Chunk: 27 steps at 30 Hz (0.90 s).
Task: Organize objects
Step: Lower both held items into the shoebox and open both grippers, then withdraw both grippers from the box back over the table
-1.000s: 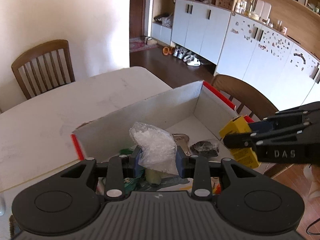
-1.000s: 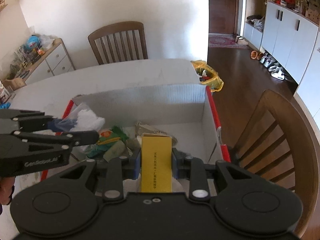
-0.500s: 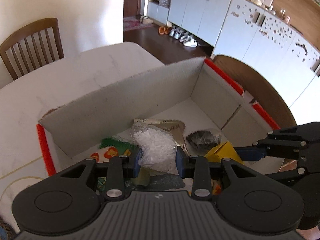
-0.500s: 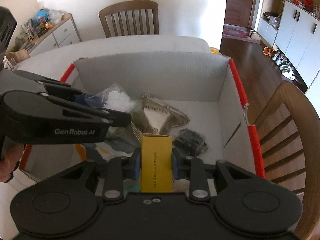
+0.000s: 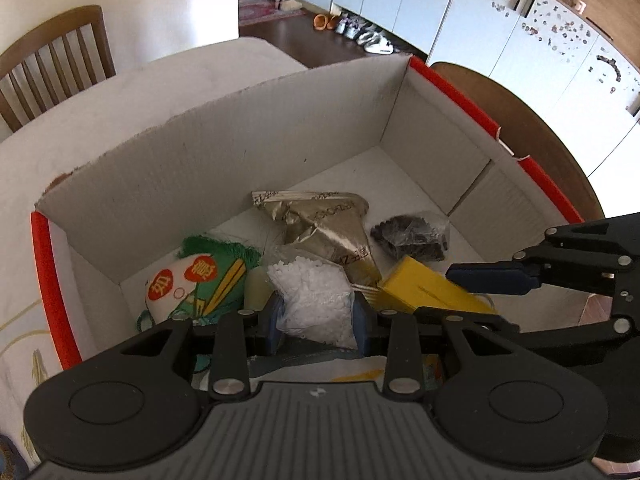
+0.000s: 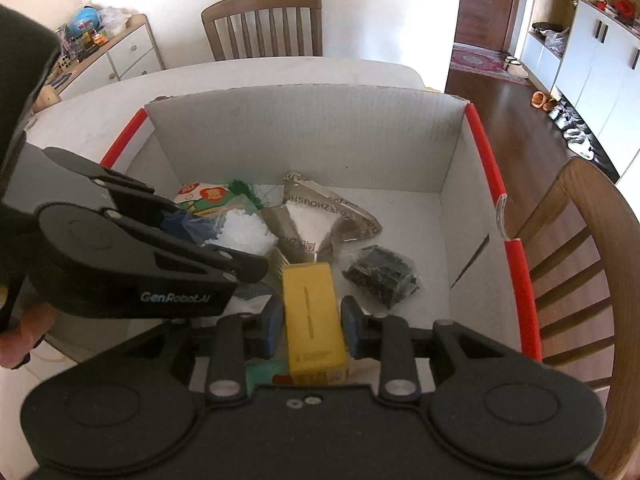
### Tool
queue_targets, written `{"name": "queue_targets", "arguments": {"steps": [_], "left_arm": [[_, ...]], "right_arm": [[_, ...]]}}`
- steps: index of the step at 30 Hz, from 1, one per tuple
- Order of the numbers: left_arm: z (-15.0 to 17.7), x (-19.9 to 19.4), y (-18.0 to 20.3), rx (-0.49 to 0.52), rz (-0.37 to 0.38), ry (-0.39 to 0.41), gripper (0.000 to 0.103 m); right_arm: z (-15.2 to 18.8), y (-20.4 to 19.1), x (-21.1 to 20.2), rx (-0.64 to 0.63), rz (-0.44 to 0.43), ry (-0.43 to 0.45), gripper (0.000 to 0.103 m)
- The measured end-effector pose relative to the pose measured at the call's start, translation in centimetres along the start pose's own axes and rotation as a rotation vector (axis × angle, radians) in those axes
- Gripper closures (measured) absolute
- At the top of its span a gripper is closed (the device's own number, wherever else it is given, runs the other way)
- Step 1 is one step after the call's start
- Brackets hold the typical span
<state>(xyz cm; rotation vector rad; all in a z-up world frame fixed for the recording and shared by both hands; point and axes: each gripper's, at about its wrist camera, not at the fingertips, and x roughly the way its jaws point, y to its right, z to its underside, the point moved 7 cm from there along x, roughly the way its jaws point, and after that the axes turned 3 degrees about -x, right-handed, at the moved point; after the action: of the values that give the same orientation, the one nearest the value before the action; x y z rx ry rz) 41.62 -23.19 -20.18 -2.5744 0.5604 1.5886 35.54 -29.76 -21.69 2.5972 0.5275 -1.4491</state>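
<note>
A white cardboard box (image 5: 280, 128) with red edges (image 6: 486, 168) stands on the table. My left gripper (image 5: 318, 316) is shut on a clear bag of white granules (image 5: 316, 300), low inside the box; the bag also shows in the right wrist view (image 6: 244, 232). My right gripper (image 6: 308, 328) has parted a little around a yellow carton (image 6: 314, 316), which sits tilted and blurred between the jaws; it shows in the left wrist view (image 5: 428, 288) too. In the box lie a gold foil pouch (image 5: 328, 228), a bag of dark pieces (image 6: 380, 272) and a green printed packet (image 5: 200, 276).
The box sits on a white table (image 5: 120, 92). Wooden chairs stand at the far side (image 6: 264, 24) and right of the box (image 6: 572, 248). White cabinets (image 5: 520, 32) line the far wall.
Both grippers have come down into the box with their loads. The right jaws have opened slightly and the yellow carton has tipped between them.
</note>
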Motion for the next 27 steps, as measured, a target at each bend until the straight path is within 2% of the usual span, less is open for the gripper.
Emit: {"name": "queue_targets", "arguments": {"steps": [7,10,12,20,27], "left_arm": [[0.3,-0.1,-0.5,-0.019,-0.016,-0.019,0.066],[0.2,-0.5,-0.6,-0.034,-0.002,-0.008,0.055],[0.2,-0.9,-0.4,-0.031,-0.004,0.012,0.04],[0.0,-3.2,-0.3,-0.032,-0.006,0.063,0.04],[0.2,-5.9,-0.4,-0.037,-0.012,0.122,0.04]], "right_arm": [[-0.1,0.2,-0.6,-0.003,-0.004,0.008,0.068],[-0.1,0.2,-1.0,-0.004,-0.01,0.016,0.063],[-0.1,0.1,-1.5,-0.01,-0.012,0.023,0.061],[-0.6,-0.5,-3.6,-0.028,-0.018,0.059,0.054],[-0.9,-1.2,-6.1,-0.03,-0.03,0.108,0.043]]}}
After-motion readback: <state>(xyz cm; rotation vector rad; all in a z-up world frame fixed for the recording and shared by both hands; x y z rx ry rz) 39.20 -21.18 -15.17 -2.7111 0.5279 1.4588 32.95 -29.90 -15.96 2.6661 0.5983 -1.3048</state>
